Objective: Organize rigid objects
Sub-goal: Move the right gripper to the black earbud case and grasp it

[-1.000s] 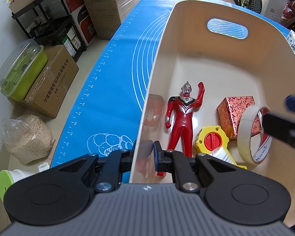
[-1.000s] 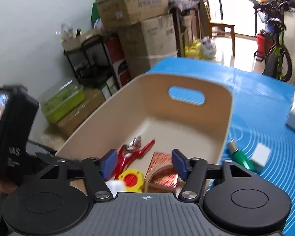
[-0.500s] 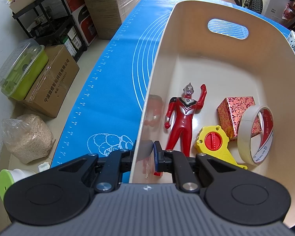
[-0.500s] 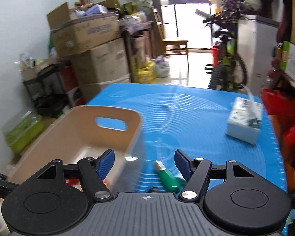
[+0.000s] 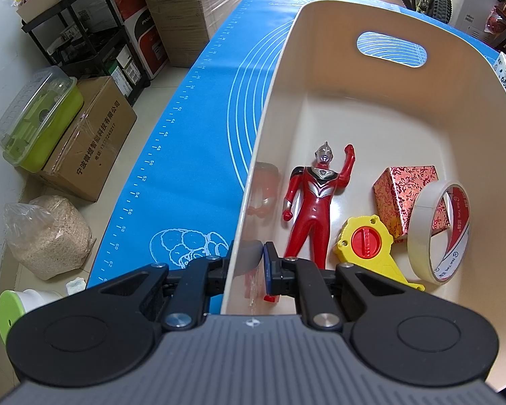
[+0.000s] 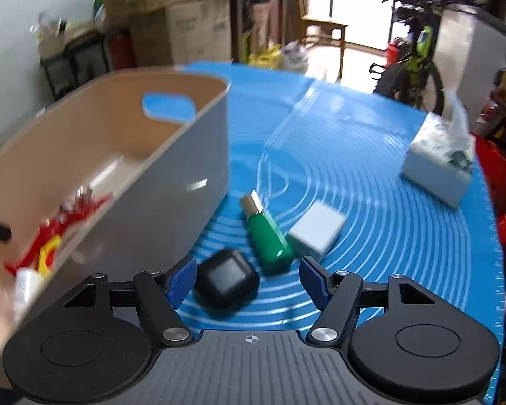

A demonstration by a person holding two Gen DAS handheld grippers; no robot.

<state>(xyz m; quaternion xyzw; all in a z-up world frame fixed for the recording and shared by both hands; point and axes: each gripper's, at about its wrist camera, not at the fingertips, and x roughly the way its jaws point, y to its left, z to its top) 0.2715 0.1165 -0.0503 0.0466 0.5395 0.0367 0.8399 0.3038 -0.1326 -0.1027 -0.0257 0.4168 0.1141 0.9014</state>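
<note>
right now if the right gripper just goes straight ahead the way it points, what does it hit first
Most likely the black case, which lies on the blue mat just ahead of the open right gripper, nearer its left finger. The green USB stick sits right behind it. The view is blurred, so depth is uncertain.

Ruler numbers 44–62 on mat (image 5: 185, 155)

Floor: pale tiles (image 5: 172, 81), left of blue mat-covered table (image 5: 199, 141).
Shelving: black metal rack (image 5: 84, 33) beside stacked brown cardboard boxes (image 5: 185, 3).
Light: bright doorway (image 6: 350, 0) beyond table.
</note>
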